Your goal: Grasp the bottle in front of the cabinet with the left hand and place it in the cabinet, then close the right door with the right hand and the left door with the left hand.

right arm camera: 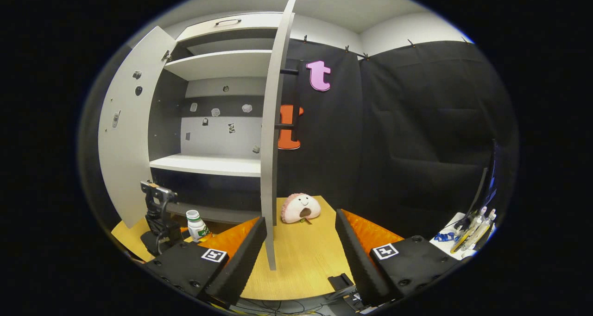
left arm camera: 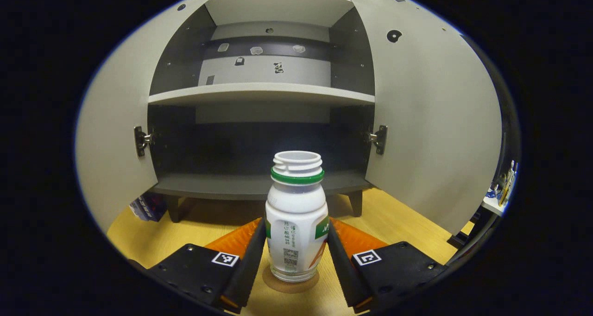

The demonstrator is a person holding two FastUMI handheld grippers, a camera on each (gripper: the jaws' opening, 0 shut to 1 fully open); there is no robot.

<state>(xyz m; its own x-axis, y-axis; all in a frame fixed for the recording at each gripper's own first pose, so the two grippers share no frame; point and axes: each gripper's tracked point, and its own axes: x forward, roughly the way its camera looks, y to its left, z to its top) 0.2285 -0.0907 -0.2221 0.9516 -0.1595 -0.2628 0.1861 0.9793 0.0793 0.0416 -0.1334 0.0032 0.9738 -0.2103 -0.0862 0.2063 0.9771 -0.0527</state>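
Bottle (left arm camera: 296, 214) upright between left gripper (left arm camera: 296, 249) jaws, contact unclear; off-centre squeeze could tip it. Right gripper (right arm camera: 301, 242) jaws apart.

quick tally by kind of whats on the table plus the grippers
bottle: 1
cabinet: 1, both doors open
plush toy: 1
grippers: 2, left gripper with its fingers either side of the bottle, right gripper open by the right door
total: 5
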